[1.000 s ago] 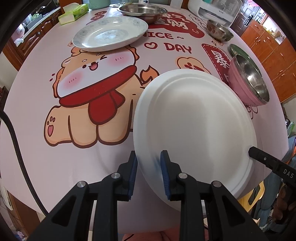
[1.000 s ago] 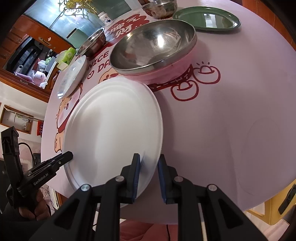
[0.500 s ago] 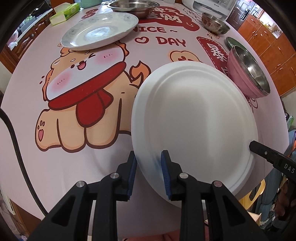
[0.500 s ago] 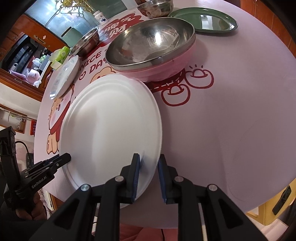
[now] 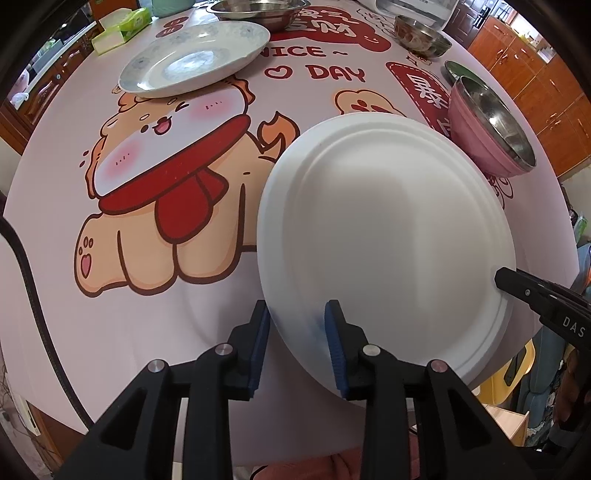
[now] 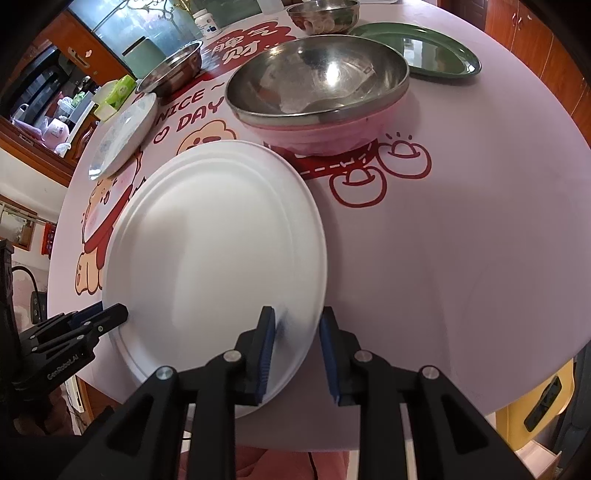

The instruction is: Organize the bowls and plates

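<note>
A large white plate (image 5: 384, 236) lies on the pink cartoon tablecloth (image 5: 110, 332) near the table's front edge, its near rim hanging over the edge. My left gripper (image 5: 297, 325) straddles the plate's near left rim. Its jaws are opening and the blue pads stand off the rim. My right gripper (image 6: 297, 325) straddles the near right rim of the same plate (image 6: 214, 251); its jaws are also opening, with a gap at the pads. Just beyond the plate sits a pink steel-lined bowl (image 6: 317, 136).
A patterned ceramic plate (image 5: 192, 59) lies at the far left, a wide steel bowl (image 5: 258, 11) behind it. A small steel bowl (image 6: 325, 14) and a green plate (image 6: 424, 48) sit at the far right. A tissue box (image 5: 122, 29) is at the back left.
The jaws of both grippers have widened off the white plate's rim. The plate has stayed where it was on the table.
</note>
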The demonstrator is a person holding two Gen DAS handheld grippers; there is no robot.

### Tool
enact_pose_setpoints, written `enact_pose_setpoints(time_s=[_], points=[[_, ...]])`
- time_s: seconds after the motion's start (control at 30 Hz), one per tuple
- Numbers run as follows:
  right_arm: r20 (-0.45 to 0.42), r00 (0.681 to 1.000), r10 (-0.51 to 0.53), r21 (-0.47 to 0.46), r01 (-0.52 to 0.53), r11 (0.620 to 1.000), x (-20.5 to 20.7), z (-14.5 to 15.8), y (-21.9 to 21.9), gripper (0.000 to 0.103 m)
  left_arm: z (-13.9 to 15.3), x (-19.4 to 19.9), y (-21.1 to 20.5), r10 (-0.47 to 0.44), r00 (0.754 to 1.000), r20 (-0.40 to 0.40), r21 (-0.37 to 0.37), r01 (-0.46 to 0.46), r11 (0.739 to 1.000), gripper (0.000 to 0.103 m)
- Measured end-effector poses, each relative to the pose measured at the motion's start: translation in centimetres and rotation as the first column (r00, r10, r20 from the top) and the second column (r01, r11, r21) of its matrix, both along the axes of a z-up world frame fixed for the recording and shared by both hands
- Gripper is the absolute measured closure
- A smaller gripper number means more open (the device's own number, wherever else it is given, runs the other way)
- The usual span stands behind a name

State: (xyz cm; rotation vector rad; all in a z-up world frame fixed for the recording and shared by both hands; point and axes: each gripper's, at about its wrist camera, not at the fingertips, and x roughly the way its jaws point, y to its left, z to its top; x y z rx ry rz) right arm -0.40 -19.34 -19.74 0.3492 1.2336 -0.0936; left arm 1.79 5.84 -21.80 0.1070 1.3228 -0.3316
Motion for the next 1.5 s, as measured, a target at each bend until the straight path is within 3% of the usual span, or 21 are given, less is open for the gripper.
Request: enact_pose_setpoints(time_s=[0.17, 0.27, 0.4, 0.77, 0.87, 0.97, 1.17, 1.5], points=[[0.013, 1.000, -0.023, -0.021, 0.023, 1.000, -0.5, 0.3, 0.2, 0.060, 0.4, -0.3, 0.4, -0.010, 1.000, 0.020, 0.003, 0.010, 1.000, 0.065], [0.016, 0.999, -0.032, -0.029, 0.033, 0.999, -0.9, 0.8, 0.2, 0.059, 0.6, -0.6, 0.7, -0.009, 0.999, 0.033, 0.022, 0.008, 1.000, 0.047], [0.036, 0.999, -0.028, -0.042, 0.030, 0.999, -1.2, 1.7, 0.5, 0.059, 1.3, -0.9, 1.2, -0.009, 0.998, 0.058, 0.025, 0.007, 1.000, 0.042], [0.095, 0.993, 0.073, -0.061, -0.068, 0.996, 0.7, 4.5, 1.7, 0.058, 3.9, -0.7, 2.6, 0.045, 0.990, 0.132, 0.022, -0.048, 0.999, 0.040], [0.113, 0.988, 0.103, -0.060, -0.097, 0.994, 1.6, 4.9, 1.9, 0.058, 4.5, -0.3, 3.0, 0.079, 0.986, 0.150, 0.029, -0.085, 0.996, 0.033], [0.129, 0.982, 0.141, -0.050, -0.135, 0.990, 2.7, 5.1, 2.2, 0.058, 5.1, 0.2, 3.4, 0.113, 0.979, 0.170, 0.033, -0.120, 0.992, 0.032], [0.147, 0.967, 0.207, -0.015, -0.207, 0.978, 4.5, 5.1, 3.2, 0.050, 5.9, 0.4, 4.5, 0.196, 0.961, 0.192, 0.045, -0.209, 0.977, 0.031], [0.140, 0.949, 0.282, 0.044, -0.291, 0.956, 5.9, 4.4, 5.3, 0.044, 7.1, 0.0, 7.7, 0.315, 0.927, 0.204, 0.055, -0.332, 0.942, 0.026]])
